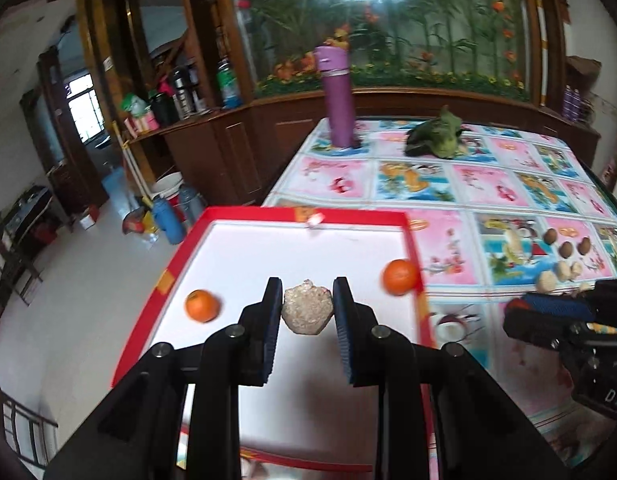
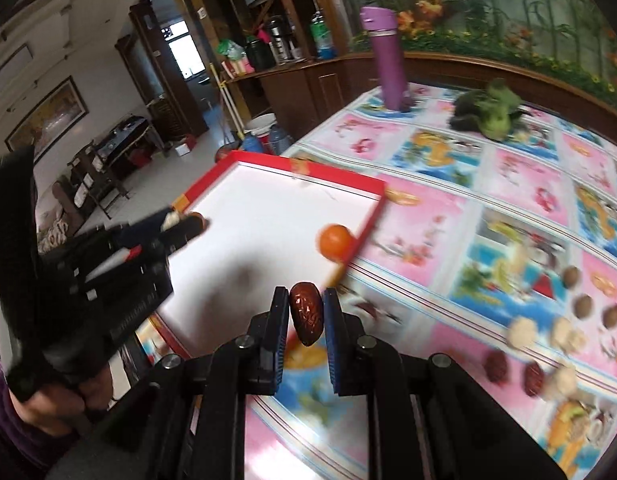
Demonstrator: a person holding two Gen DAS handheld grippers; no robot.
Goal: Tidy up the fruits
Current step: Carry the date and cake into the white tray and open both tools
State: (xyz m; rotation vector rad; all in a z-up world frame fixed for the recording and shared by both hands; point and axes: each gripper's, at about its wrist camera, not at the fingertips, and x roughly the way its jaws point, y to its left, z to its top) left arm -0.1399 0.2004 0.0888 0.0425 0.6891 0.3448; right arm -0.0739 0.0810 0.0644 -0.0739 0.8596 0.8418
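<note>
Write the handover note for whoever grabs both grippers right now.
Left gripper: shut on a pale rough lump-shaped fruit, held over the white floor of the red-rimmed shallow tray.
Right gripper: shut on a dark red wrinkled date, over the patterned tablecloth just short of the tray's near edge.
Done: two small round oranges lie in the tray.
Left: release both held pieces in the tray, then fetch the round brown fruits, pale lumps and red dates remaining on the cloth to the right.
</note>
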